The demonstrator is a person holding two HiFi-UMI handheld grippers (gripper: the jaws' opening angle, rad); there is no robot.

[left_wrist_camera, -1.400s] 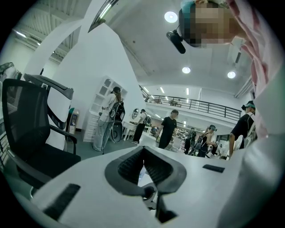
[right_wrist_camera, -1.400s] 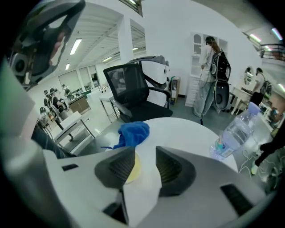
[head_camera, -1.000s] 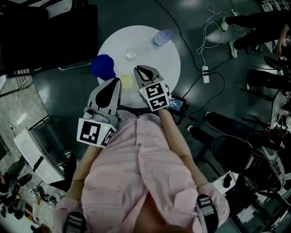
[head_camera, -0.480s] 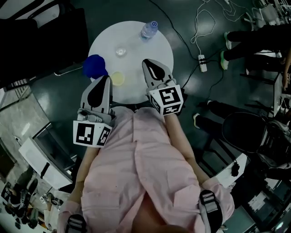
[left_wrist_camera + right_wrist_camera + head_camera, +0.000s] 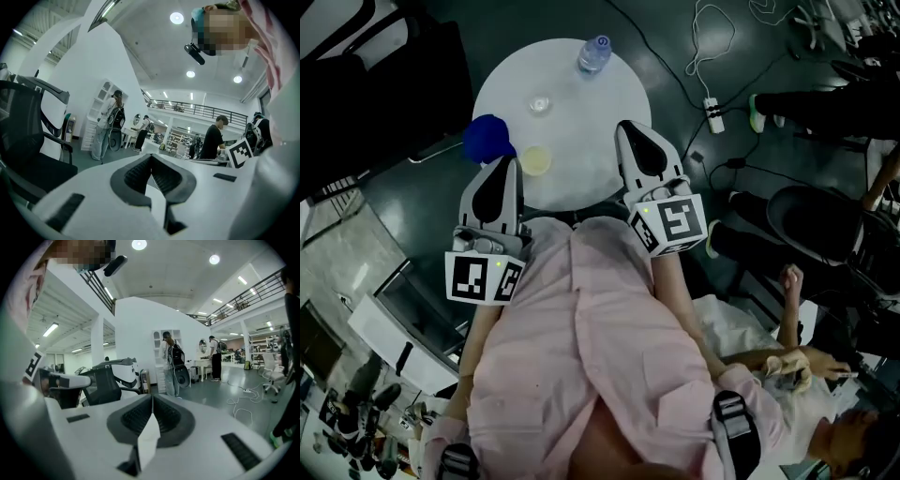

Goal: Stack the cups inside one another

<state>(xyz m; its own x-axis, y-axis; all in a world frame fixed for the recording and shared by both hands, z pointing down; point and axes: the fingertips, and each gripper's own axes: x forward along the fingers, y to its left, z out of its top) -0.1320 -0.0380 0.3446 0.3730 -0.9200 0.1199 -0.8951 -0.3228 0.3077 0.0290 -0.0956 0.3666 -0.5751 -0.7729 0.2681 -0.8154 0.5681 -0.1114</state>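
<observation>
We judge the stacking has not begun: the cups stand apart on the round white surface [image 5: 591, 141] and neither gripper holds anything. The left gripper [image 5: 507, 169] hangs over the near-left edge and the right gripper [image 5: 630, 131] over the near-right edge. In each gripper view the camera looks out into the room. There we see the left fingers [image 5: 133, 174] pressed together at the tips with nothing between them, and the right fingers [image 5: 169, 418] likewise closed and empty.

A yellow cup [image 5: 536, 160] sits near the near-left edge, just past the left gripper. A clear cup [image 5: 539, 105] stands farther back, and a bottle [image 5: 593, 53] is at the far edge. We cannot tell whether the blue thing [image 5: 487, 139] at the left edge is a cup.

Next, we think, one gripper must tip down, open its fingers and close on a cup's rim.
</observation>
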